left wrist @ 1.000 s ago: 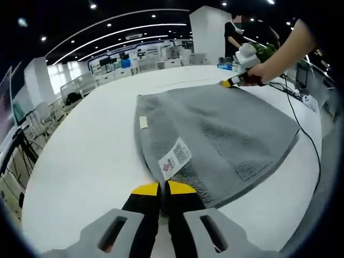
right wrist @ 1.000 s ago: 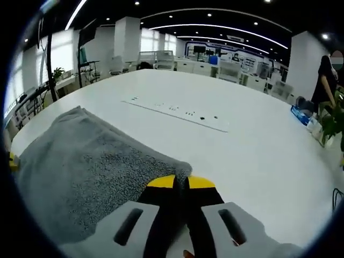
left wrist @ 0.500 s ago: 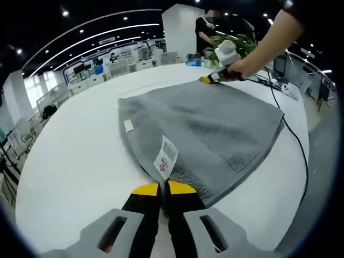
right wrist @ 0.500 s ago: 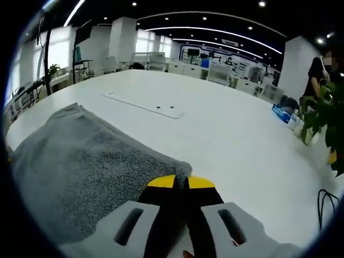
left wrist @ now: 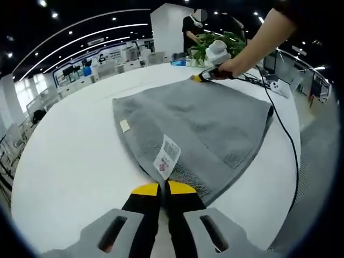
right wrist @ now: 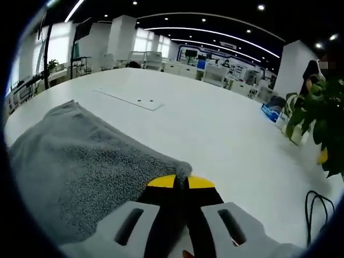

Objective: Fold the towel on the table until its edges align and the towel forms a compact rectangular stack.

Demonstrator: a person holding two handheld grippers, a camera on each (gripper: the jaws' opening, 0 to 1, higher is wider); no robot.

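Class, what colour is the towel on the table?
Grey; the towel shows best in the left gripper view.

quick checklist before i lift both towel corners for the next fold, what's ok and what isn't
1. Left gripper shut on the towel corner by the care label: ok.
2. Right gripper shut on its towel corner: ok.
3. Towel flat on the table, no bunching: ok.
4. Black cable near the towel's edge; touching it or apart: cannot tell.
5. Bare table past the right gripper for the fold to land: ok.
6. Edges of the towel's layers aligned: cannot tell.
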